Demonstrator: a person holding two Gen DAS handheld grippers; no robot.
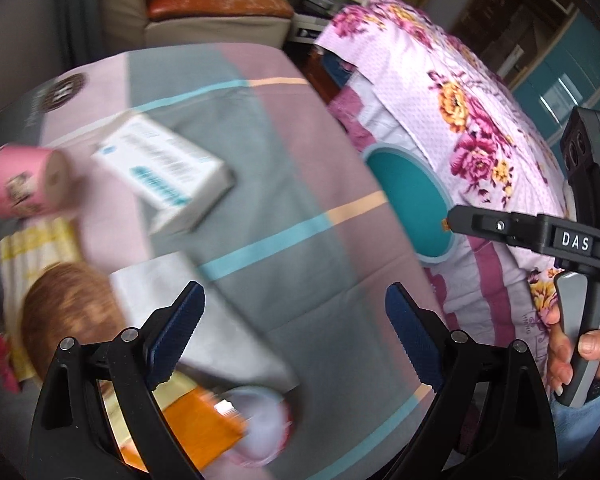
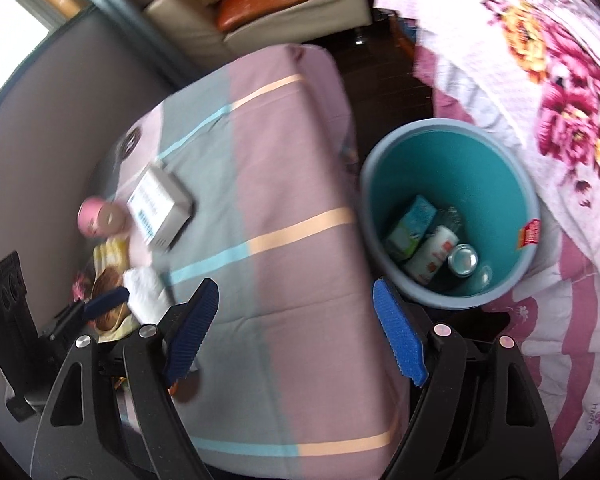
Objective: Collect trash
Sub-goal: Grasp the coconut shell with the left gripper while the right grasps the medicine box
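Note:
A table (image 1: 300, 184) with a pink and grey striped cloth holds trash at its left side: a white box (image 1: 166, 172), a pink cup on its side (image 1: 24, 184), a yellow wrapper (image 1: 40, 244), a brown round item (image 1: 66, 316), a white packet (image 1: 204, 320) and an orange packet (image 1: 196, 428). My left gripper (image 1: 296, 340) is open and empty above the packets. My right gripper (image 2: 296, 332) is open and empty over the table's near right part (image 2: 284, 240). A teal bin (image 2: 452, 216) beside the table holds a green carton, a can and a white bottle. The box (image 2: 160, 204) and cup (image 2: 98, 218) also show in the right wrist view.
A bed with a floral pink cover (image 2: 540, 120) lies right of the bin. A sofa with an orange cushion (image 1: 216, 4) stands behind the table. A grey wall (image 2: 60, 128) is at the left. The right gripper's body (image 1: 580, 248) shows in a hand at the right.

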